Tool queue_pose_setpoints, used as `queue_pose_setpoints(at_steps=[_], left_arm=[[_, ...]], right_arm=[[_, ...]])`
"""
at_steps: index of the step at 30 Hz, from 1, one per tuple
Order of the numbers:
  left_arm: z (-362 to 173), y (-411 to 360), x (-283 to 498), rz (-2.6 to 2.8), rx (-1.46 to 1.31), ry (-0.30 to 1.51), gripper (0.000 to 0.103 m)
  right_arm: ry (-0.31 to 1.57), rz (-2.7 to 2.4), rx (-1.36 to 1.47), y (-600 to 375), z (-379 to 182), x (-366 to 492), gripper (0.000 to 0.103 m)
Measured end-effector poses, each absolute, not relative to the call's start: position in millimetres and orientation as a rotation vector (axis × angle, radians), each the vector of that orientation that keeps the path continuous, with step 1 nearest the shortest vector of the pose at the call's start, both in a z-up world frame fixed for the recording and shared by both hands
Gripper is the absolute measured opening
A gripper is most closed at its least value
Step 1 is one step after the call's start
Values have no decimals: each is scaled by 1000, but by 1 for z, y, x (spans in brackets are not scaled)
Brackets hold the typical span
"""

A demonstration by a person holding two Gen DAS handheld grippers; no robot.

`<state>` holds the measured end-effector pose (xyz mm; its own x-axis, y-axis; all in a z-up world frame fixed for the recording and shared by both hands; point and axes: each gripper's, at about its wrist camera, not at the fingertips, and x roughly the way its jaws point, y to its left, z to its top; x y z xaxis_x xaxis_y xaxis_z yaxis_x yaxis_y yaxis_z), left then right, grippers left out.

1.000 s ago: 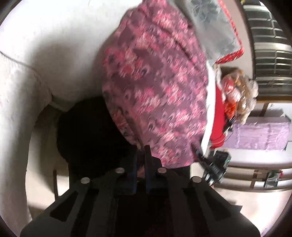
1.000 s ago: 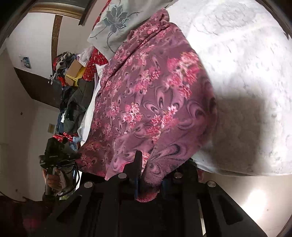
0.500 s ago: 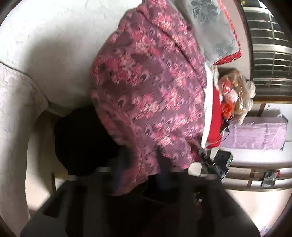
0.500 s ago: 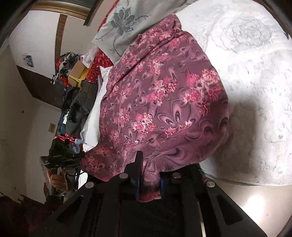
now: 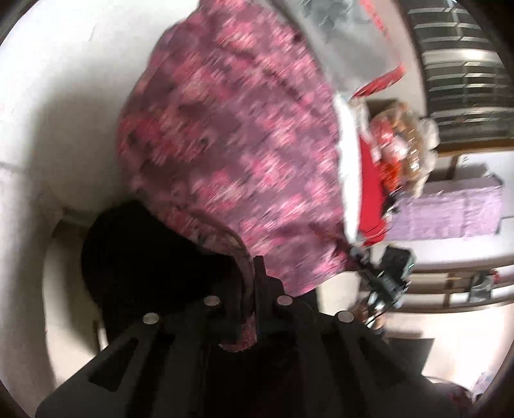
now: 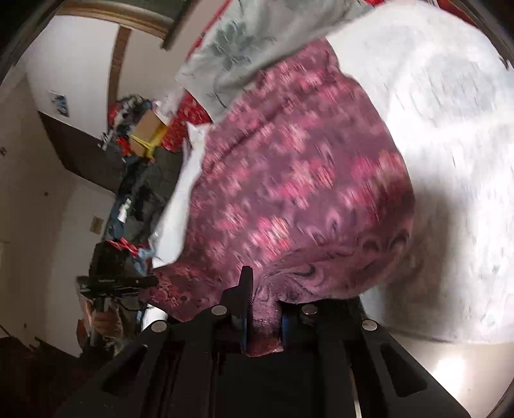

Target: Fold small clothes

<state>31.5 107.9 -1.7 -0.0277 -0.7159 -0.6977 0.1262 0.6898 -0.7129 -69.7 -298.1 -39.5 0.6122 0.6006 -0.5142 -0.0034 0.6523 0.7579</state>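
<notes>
Left wrist view. The left gripper is clamped on the near hem of the floral garment; a strip of that hem passes between the two closed fingers and shows again below them. From the gripper the garment spreads toward 12 o'clock, across the white bedspread, with its long axis running from about 6 o'clock to 12 o'clock. The far end lies against a grey flowered pillow near 1 o'clock. A dark mass sits at 9 o'clock of the fingers; what it is cannot be told. The other gripper's device shows at 3 o'clock, at the garment's opposite near corner. The picture is blurred, and no writing can be read.

Right wrist view. The right gripper holds a bunched fold of the same garment, and its jaws are closing on the fold packed between them. The cloth again extends toward 12 o'clock, over the bedspread, ending at the pillow. The left device and the hand carrying it appear at 9 o'clock. A cardboard box rests in clutter near 10 o'clock. No label is legible.

Judgement: both hands grip the near edge and stand equally close to it, so the coming fold depends on carrying that edge toward 12 o'clock, along the long axis.
</notes>
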Motion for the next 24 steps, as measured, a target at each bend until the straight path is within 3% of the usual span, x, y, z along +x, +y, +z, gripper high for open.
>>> queue_pose_setpoints(at_steps=[13, 24], left_arm=[[40, 126, 150, -651, -818, 1188, 3], [8, 103, 305, -525, -932, 1143, 3]], right_arm=[[630, 383, 886, -344, 17, 42, 13], [611, 221, 1092, -398, -21, 187, 13]])
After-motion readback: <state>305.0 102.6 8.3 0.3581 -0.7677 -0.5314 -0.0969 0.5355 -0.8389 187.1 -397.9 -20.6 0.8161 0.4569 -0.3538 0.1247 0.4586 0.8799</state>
